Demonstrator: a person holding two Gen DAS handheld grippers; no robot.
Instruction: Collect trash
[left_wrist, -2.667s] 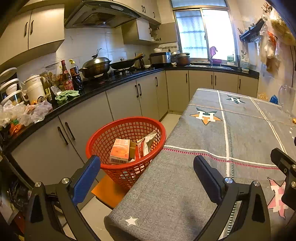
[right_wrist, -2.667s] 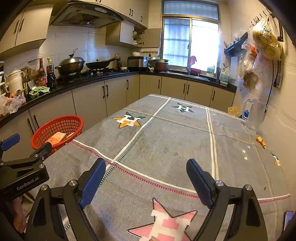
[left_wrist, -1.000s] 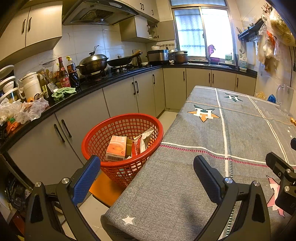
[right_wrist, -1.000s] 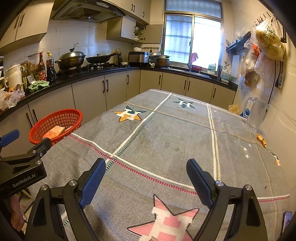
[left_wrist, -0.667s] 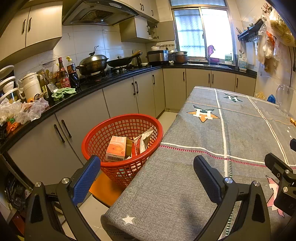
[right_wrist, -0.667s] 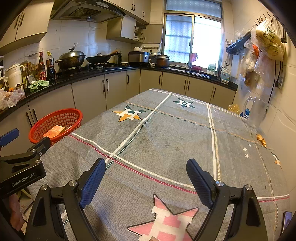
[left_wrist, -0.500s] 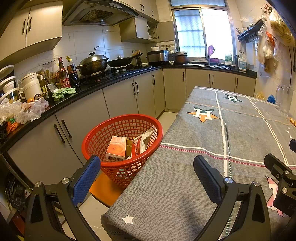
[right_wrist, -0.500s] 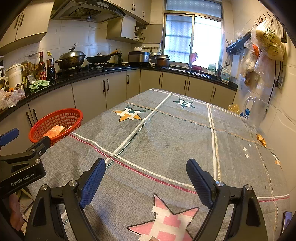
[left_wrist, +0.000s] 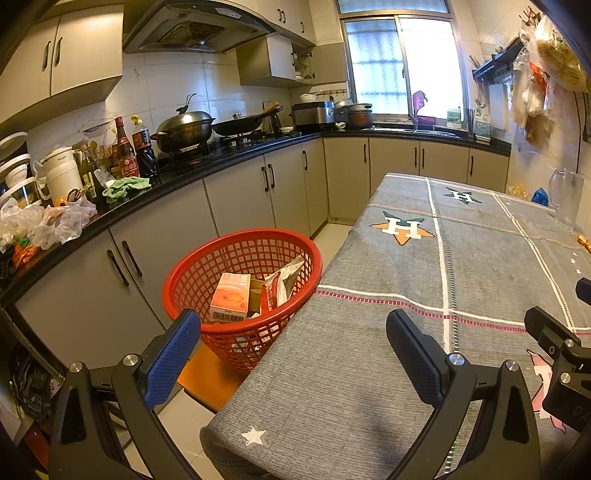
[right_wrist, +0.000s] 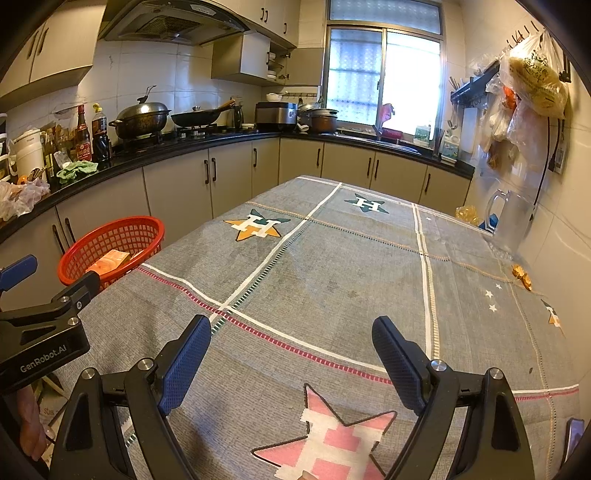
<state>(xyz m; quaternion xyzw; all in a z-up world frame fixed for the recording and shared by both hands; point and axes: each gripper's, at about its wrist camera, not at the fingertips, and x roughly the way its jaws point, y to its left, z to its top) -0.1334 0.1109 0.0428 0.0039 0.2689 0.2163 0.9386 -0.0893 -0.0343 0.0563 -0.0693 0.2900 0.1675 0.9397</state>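
Note:
A red mesh basket (left_wrist: 192, 273) stands on an orange stool beside the table's left edge; it also shows in the right wrist view (right_wrist: 110, 236). It holds an orange carton (left_wrist: 229, 302) and a crumpled wrapper (left_wrist: 282, 282). My left gripper (left_wrist: 293, 338) is open and empty, above the table's near left corner, right of the basket. My right gripper (right_wrist: 291, 349) is open and empty over the table's near end. Small orange scraps (right_wrist: 521, 275) lie at the table's right edge.
The table (right_wrist: 332, 266) has a grey cloth with star patterns. A clear jug (right_wrist: 511, 218) and yellow and blue wrappers (right_wrist: 469, 214) stand at its far right by the wall. Cabinets and a cluttered black counter (left_wrist: 184, 170) run along the left.
Over the last 2.7 seconds both views shifted slightly; the basket sits a little lower and more to the left in the left wrist view. Both grippers stay open and empty.

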